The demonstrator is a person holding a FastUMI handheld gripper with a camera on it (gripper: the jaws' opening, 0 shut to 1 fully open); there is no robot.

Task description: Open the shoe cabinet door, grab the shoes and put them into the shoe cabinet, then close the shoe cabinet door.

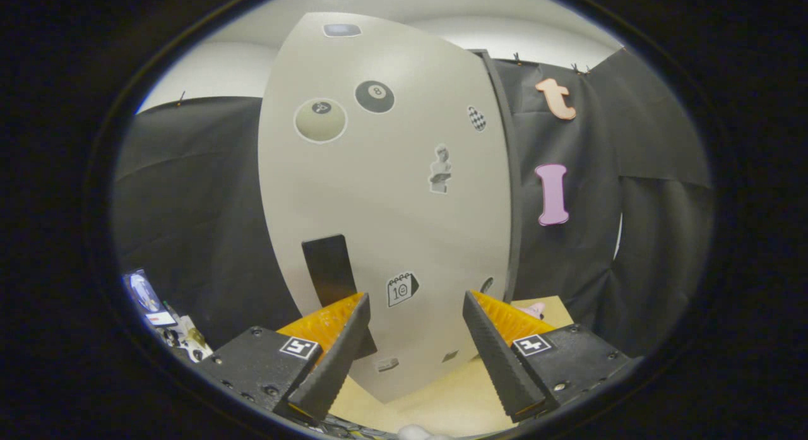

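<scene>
The fingers [413,310] are apart, holding nothing, right in front of the shoe cabinet door [385,194] with stickers on it.

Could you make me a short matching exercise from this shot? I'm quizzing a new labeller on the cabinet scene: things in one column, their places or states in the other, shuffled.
Things:
1. gripper
2. black handle
3. eight-ball sticker
4. calendar sticker

Places or states:
A. high on the cabinet door, well above the fingers
B. on the door, between the two fingertips
C. open, fingers apart with nothing gripped
D. low on the door, just above the left fingertip

Pairs: 1-C, 2-D, 3-A, 4-B
</scene>
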